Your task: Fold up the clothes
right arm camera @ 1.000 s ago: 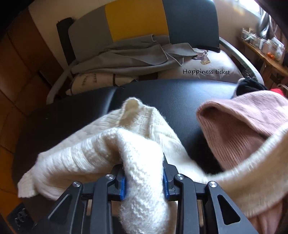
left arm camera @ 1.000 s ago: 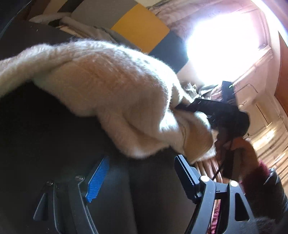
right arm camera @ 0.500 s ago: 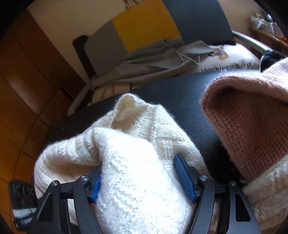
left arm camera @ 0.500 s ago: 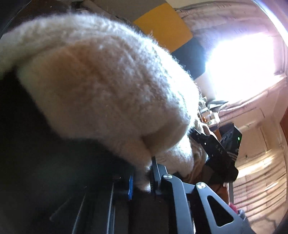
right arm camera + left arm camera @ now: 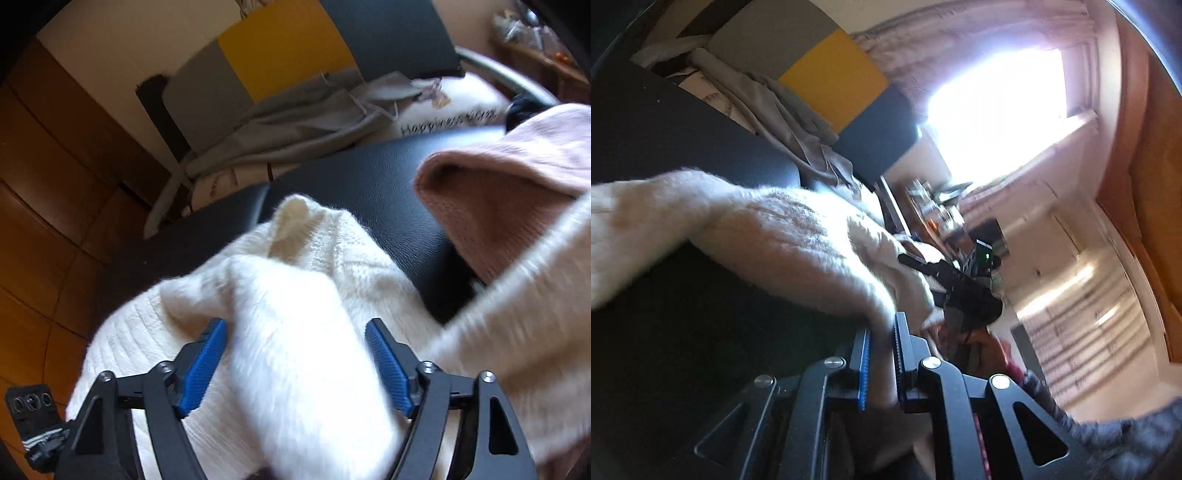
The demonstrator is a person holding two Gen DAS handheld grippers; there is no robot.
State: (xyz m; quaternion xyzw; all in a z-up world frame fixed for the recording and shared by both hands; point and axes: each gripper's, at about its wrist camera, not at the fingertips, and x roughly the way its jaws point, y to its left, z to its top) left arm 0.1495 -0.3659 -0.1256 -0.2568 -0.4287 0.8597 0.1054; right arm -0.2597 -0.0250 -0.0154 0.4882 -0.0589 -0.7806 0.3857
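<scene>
A cream knitted sweater (image 5: 295, 317) lies bunched on a black padded surface (image 5: 373, 177). My right gripper (image 5: 295, 358) is over it, its jaws opening; a fold of the knit sits between the blue pads (image 5: 201, 363) without being pressed. In the left wrist view my left gripper (image 5: 882, 354) is shut on an edge of the cream sweater (image 5: 783, 243), which stretches away to the left above the black surface (image 5: 672, 140). The right gripper's body (image 5: 964, 291) shows beyond it. A pink knitted garment (image 5: 506, 206) lies at the right.
Behind the black surface stands a seat with a grey, yellow and dark back (image 5: 280, 55), heaped with grey cloth (image 5: 303, 122) and a printed pillow (image 5: 450, 114). Wooden floor (image 5: 48, 206) lies to the left. A bright window (image 5: 997, 107) glares at the right.
My left gripper went from open to shut on the sweater's edge and lifted it, pulling the knit taut. My right gripper let go of the fold it was clamping; its jaws now stand wide.
</scene>
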